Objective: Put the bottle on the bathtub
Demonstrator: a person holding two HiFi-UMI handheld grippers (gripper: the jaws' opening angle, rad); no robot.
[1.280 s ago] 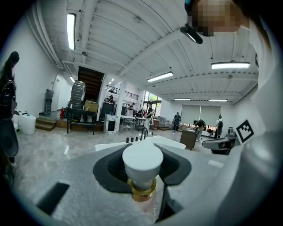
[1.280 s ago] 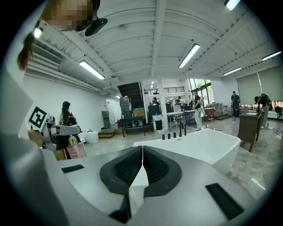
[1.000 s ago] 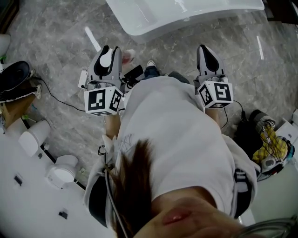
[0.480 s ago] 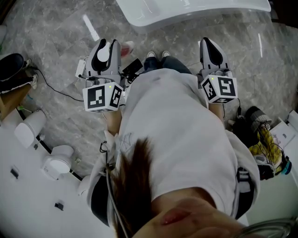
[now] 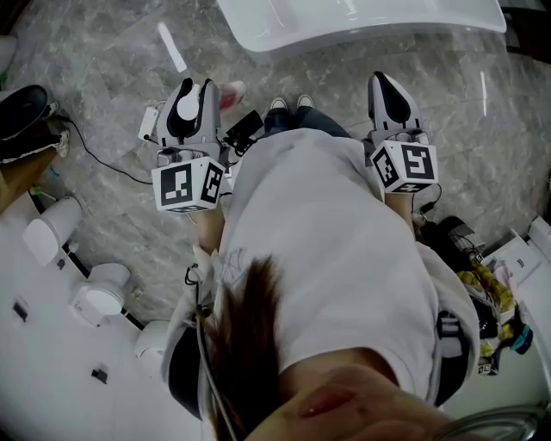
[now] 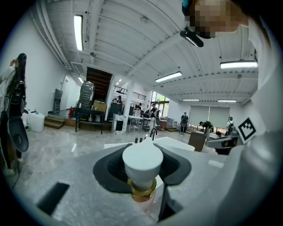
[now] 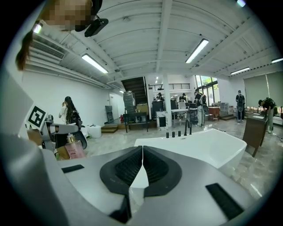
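My left gripper is shut on a pink bottle; its white cap shows on top and its pink base sticks out beside the jaws. In the left gripper view the white cap and gold collar sit between the dark pads, and the gripper points at the white bathtub. The bathtub lies on the floor ahead of both grippers. My right gripper is shut with nothing in it, the bathtub just beyond it.
Black taps stand on the tub's far rim. The person's shoes are close to the tub. A cable trails over the marble floor at left, near white round units. Bags and clutter lie at right.
Both grippers have shifted slightly toward the bathtub with the person, whose second shoe has come into view beside the first. The left gripper's hold on the bottle is unchanged.
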